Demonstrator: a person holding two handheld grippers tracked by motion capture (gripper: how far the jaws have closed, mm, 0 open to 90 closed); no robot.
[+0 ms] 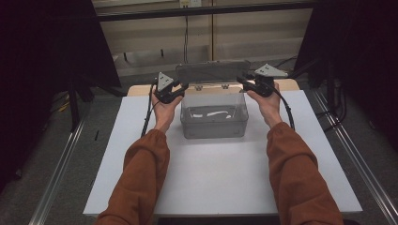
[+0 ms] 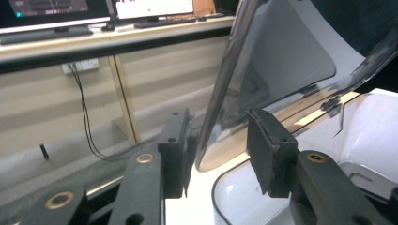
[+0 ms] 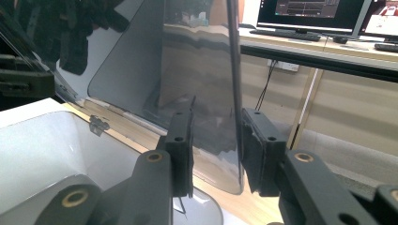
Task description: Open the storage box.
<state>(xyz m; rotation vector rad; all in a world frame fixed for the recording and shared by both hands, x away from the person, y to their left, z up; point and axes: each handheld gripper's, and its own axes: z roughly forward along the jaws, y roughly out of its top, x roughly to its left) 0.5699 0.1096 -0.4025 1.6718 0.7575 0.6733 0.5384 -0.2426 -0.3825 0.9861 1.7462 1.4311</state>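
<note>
Two tongs, left tongs [image 1: 180,89], right tongs [image 1: 243,80], straddling raised lid [image 1: 213,71] edges, box [image 1: 214,123] between.

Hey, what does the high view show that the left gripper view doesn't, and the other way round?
High view alone: the whole white table, both orange sleeves, and white pieces on the floor of the clear box. Left gripper view alone: monitors on a far desk and a wall socket with cable. Shared: the left gripper with its jaws either side of the raised lid edge.
</note>
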